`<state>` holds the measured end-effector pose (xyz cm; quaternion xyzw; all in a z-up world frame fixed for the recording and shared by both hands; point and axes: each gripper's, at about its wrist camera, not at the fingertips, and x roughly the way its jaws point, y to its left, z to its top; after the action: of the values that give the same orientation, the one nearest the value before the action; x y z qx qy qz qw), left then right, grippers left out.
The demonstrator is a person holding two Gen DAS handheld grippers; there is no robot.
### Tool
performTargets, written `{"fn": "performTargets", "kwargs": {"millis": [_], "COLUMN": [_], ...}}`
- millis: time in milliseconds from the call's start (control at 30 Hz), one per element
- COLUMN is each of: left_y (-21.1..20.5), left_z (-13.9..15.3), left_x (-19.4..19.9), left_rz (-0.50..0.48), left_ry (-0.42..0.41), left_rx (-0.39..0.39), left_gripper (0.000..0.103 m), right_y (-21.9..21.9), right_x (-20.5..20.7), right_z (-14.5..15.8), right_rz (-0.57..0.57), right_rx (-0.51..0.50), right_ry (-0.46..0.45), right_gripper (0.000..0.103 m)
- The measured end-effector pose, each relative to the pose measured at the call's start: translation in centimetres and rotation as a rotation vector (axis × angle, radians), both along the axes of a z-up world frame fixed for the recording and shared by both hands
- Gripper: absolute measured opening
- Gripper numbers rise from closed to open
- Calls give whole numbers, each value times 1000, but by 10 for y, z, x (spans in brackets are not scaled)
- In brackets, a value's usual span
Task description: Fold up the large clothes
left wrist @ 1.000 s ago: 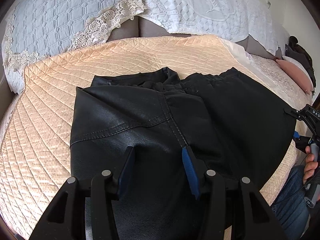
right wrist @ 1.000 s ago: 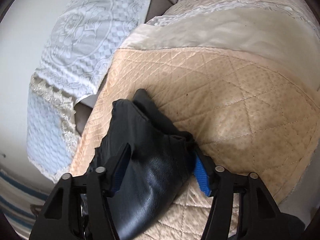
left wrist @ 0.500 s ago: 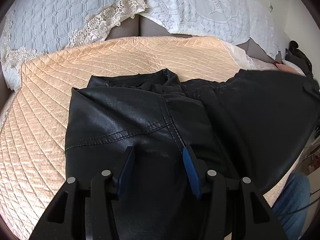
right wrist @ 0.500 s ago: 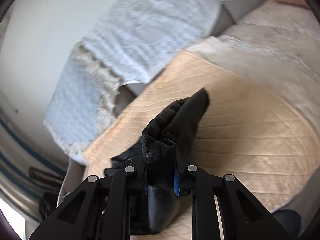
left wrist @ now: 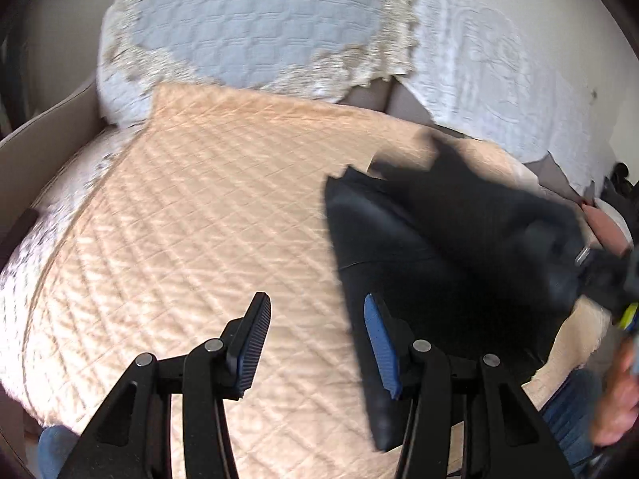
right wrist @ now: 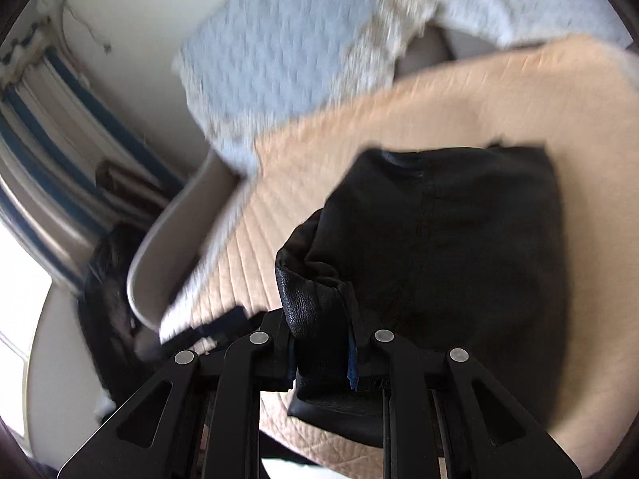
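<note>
In the left wrist view the left tongs [left wrist: 315, 343] stand spread with nothing between them, only the peach quilted cover [left wrist: 191, 247] of the bed showing in the gap; their right finger lies at the left edge of the black leather-like garment [left wrist: 419, 263], which fills the right half of the frame; the right tongs [left wrist: 599, 267] appear blurred at the right edge, with a hand [left wrist: 615, 407] below them. In the right wrist view the right tongs [right wrist: 321, 359] are pressed together, pinching a bunched fold of the garment [right wrist: 459, 259] at lower centre; the rest of it lies spread on the cover [right wrist: 459, 95] toward the right of the frame; pale lace-edged throws [right wrist: 287, 56] hang behind at the top.
</note>
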<state>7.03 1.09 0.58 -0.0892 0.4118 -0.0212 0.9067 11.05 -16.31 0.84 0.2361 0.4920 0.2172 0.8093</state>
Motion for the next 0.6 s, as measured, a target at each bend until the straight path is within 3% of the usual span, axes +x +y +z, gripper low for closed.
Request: {"fn": "performTargets", "kwargs": {"millis": [67, 133, 200, 267, 300, 433, 600], "left_y": [14, 21, 23, 22, 22, 15, -7], "left_z": [-5, -8, -7, -4, -2, 18, 44], "left_x": [-5, -9, -10, -10, -12, -15, -10], "left_rz": [27, 37, 37, 29, 23, -14, -114], "left_ry": [17, 28, 25, 19, 12, -26, -82], "left_rx": [-5, -12, -16, -28, -33, -59, -119], "left_gripper": [51, 51, 51, 51, 51, 51, 51], "right_y": [14, 18, 18, 17, 17, 11, -29], "right_x": [-4, -8, -11, -13, -17, -39, -44], "right_z": [-29, -34, -27, -17, -10, 14, 24], "right_rz": [27, 38, 39, 73, 90, 163, 37], "right_rx": [-31, -45, -53, -36, -31, 8, -41], "right_ry": [49, 29, 9, -5, -13, -70, -130], "right_gripper": [19, 20, 25, 42, 45, 47, 47]}}
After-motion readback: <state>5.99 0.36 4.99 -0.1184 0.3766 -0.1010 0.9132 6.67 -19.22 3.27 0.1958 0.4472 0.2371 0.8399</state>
